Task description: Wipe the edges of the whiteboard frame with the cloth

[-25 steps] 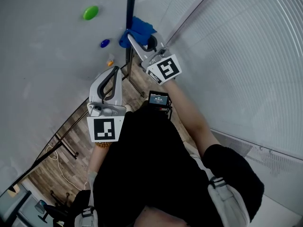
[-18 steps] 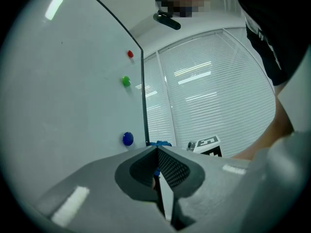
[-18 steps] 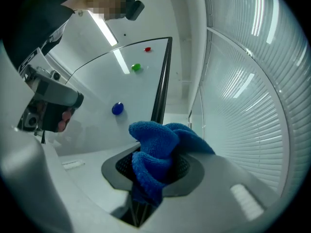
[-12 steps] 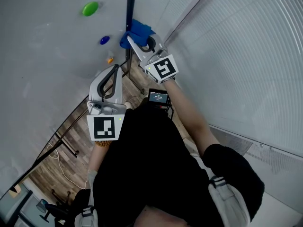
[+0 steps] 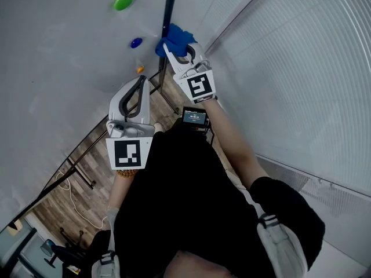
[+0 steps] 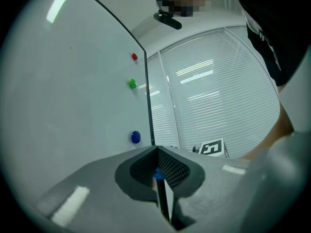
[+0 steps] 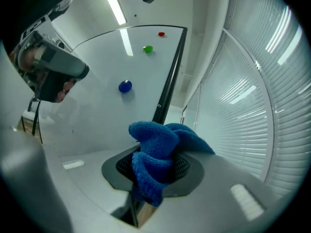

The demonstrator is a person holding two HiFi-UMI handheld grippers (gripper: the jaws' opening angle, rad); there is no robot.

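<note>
The whiteboard point(image 5: 69, 45) fills the left of the head view, with its dark frame edge point(image 5: 168, 10) running down its right side. My right gripper point(image 5: 169, 46) is shut on the blue cloth point(image 5: 175, 37), which presses against that edge. In the right gripper view the cloth point(image 7: 158, 152) bunches out between the jaws, and the frame point(image 7: 170, 76) rises just behind it. My left gripper point(image 5: 141, 81) is shut on nothing, held below and left of the cloth in front of the board. In the left gripper view the frame edge point(image 6: 148, 106) shows beyond the closed left gripper point(image 6: 157, 153).
Green point(image 5: 123, 2), blue point(image 5: 136, 42) and orange point(image 5: 139, 69) magnets sit on the board near the frame. A wall of white blinds point(image 5: 301, 68) stands close on the right. A small lit screen point(image 5: 194, 117) sits below the right gripper. Wood floor and the stand's legs point(image 5: 81, 172) lie below.
The head view has shifted slightly. Measured against the magnets, the right gripper and cloth have slid a little down the frame edge. The left gripper has stayed nearly still.
</note>
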